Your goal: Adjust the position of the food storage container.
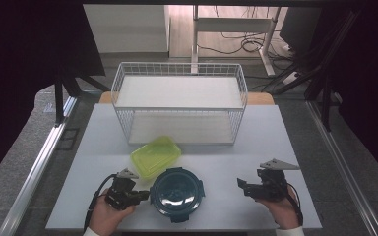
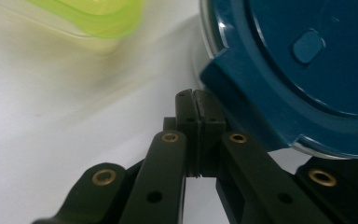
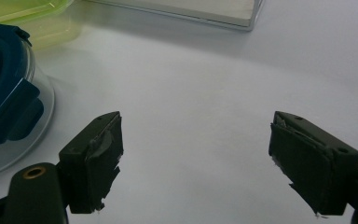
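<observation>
1. Clearly, the left gripper (image 2: 196,95) has its jaws pressed together with nothing between them; in the left gripper view the tips sit just beside a blue latch (image 2: 235,105) of the round box (image 1: 177,192), close to it but clamped on no part of it.
2. Seen from the high view, the left gripper (image 1: 145,195) lies low at the round box's left edge, pointing toward it.
3. The right gripper (image 3: 196,163) has its jaws wide apart over bare table (image 3: 205,84), holding nothing; in the high view the right gripper (image 1: 240,184) sits well to the right of the round box.
4. Round box: blue lid, clear bowl, near the front edge of the table, between the two grippers. A green box (image 1: 156,156) lies just behind it, close or touching; I cannot tell which. Farther back stands a wire rack (image 1: 179,103).
5. Risks, as I judge them:
 - Closed tips pushing at the latch could shove the whole box to the right, since nothing braces its far side.
 - A slide backward would knock the green box.
 - If the aim is to lift the latch, closed tips may slip off its smooth edge and skid on the lid.
 - The box sits near the table's front edge, so a pull toward the person could tip it off.
</observation>
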### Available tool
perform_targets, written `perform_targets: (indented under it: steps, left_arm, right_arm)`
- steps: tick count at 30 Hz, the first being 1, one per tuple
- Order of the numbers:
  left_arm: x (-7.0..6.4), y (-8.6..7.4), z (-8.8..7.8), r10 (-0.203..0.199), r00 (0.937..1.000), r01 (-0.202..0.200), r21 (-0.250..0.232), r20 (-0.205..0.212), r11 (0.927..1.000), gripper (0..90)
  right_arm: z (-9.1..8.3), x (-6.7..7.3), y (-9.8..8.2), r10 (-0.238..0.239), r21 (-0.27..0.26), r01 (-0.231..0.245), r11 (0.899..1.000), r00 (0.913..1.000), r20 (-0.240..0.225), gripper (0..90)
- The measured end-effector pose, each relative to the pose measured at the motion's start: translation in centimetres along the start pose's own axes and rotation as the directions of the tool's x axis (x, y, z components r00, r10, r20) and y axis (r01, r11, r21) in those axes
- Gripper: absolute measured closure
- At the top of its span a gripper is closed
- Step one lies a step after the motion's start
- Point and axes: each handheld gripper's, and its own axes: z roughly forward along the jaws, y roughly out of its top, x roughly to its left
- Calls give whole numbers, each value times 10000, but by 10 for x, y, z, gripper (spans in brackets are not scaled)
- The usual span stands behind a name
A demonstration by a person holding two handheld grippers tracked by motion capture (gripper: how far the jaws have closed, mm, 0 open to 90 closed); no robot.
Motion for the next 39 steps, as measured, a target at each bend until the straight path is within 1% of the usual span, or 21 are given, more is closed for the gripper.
perform_targets:
  steps: [1, 4, 7, 12, 19, 23, 32, 34, 39]
  left_arm:
    - [-1, 0, 2, 19, 10000, -19, 74, -17, 10000, 900]
    - [-2, 0, 3, 21, 10000, -20, 81, -70, 10000, 898]
    - [-5, 1, 3, 23, 9997, -22, 43, -258, 10000, 899]
    - [-7, 2, 5, 31, 9990, -31, -3, -456, 10000, 899]
    - [-11, 4, 8, 65, 9988, -66, -15, -496, 10000, 900]
    - [-15, 6, 11, 75, 9994, -76, -27, -340, 10000, 900]
    - [-23, 11, 18, 173, 9997, -174, -65, -159, 9998, 900]
    - [-25, 14, 21, 185, 9998, -185, -52, 12, 9998, 900]
    - [-30, 19, 25, 267, 9996, -266, -6, 72, 9996, 900]
  right_arm:
    - [0, 0, 0, -13, 14, 13, 10000, 10000, -5, 171]
    - [0, 0, 0, -15, 18, 15, 10000, 10000, -6, 170]
    - [0, 0, 0, 15, 21, -15, 10000, 10000, -16, 171]
    - [2, 2, 0, -47, 69, 47, 10000, 10000, -40, 171]
    - [3, 2, 1, -66, 106, 67, 9999, 10000, -72, 171]
    - [4, 2, 1, -95, 143, 96, 9999, 9999, -96, 170]
    - [6, 2, 0, -114, 280, 118, 9995, 9998, -140, 170]
    - [7, 2, 0, -76, 288, 80, 9996, 9999, -147, 170]
    - [6, 1, 0, -45, 290, 51, 9996, 9998, -199, 170]
